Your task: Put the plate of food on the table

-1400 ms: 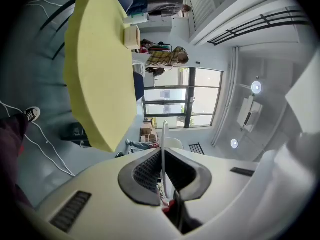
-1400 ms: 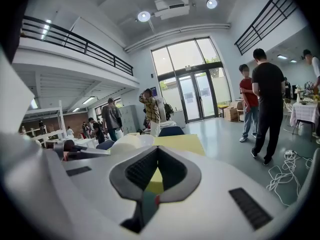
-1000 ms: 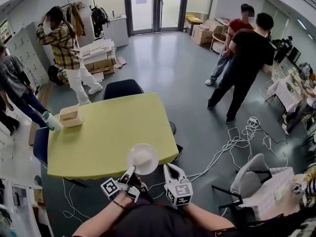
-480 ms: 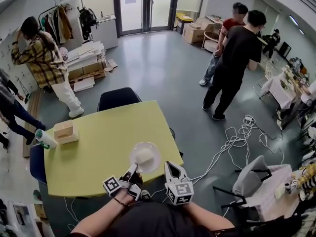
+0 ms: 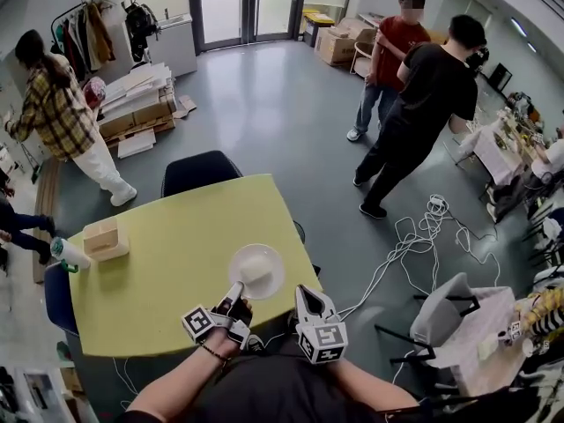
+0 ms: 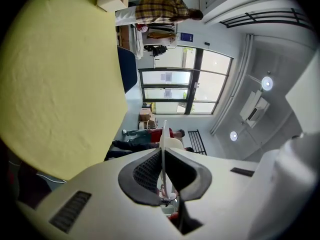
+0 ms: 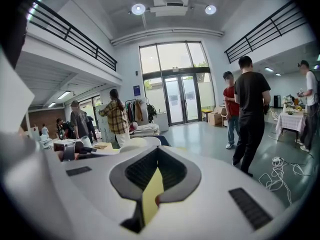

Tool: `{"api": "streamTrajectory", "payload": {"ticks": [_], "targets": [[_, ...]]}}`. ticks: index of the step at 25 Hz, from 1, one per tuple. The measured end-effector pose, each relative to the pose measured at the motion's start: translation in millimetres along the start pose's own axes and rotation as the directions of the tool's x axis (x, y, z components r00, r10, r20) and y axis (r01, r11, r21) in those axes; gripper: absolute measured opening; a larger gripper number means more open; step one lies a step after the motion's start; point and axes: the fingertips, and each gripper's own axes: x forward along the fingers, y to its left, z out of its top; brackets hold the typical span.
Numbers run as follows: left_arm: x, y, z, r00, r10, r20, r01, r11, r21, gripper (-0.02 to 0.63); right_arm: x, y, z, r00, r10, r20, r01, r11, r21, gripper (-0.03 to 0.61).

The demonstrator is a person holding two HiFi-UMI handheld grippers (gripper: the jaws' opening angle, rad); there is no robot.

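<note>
White and round, the shallow plate (image 5: 274, 279) with a pale heap of food (image 5: 256, 270) at its middle sits over the near end of the yellow-green tabletop (image 5: 167, 263), close to the edge nearest the person; whether its base touches the table I cannot tell. The left gripper (image 5: 233, 299) has the plate's near rim between its jaws. In the left gripper view the rim runs edge-on as a thin white line straight through the closed dark pads (image 6: 145, 171), pinched from both sides, with the food showing just past the tips. The right gripper (image 5: 307, 294) hangs just beside the plate at the table's near edge, apart from it. Its jaws are drawn together at the tips with nothing between them, and only a sliver of the yellow table shows through the slit behind the tips. At the table's far left corner stand a beige cardboard box (image 5: 104, 238) and a white bottle with a green cap (image 5: 66, 254), well apart from the plate. A dark blue chair (image 5: 201, 173) stands at the far side.
</note>
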Motion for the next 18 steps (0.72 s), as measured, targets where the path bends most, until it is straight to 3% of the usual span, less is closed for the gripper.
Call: {"api": "streamTrajectory", "payload": {"ticks": [5,18], "targets": [[22.7,2.5,0.6,0.999,-0.001,0.037,0.001,1.0,-0.001,0.02,23.5,-25.7,11.0,0.999,0.035,0.0,-0.035,0.999,-0.006,0.011],[83.6,18.4,-0.5,0.976,-0.027,0.214,0.024,1.0,0.017,0.02,80.1,-91.6,46.7,0.969,0.247,-0.007,-0.247,0.966,-0.072,0.012]]}}
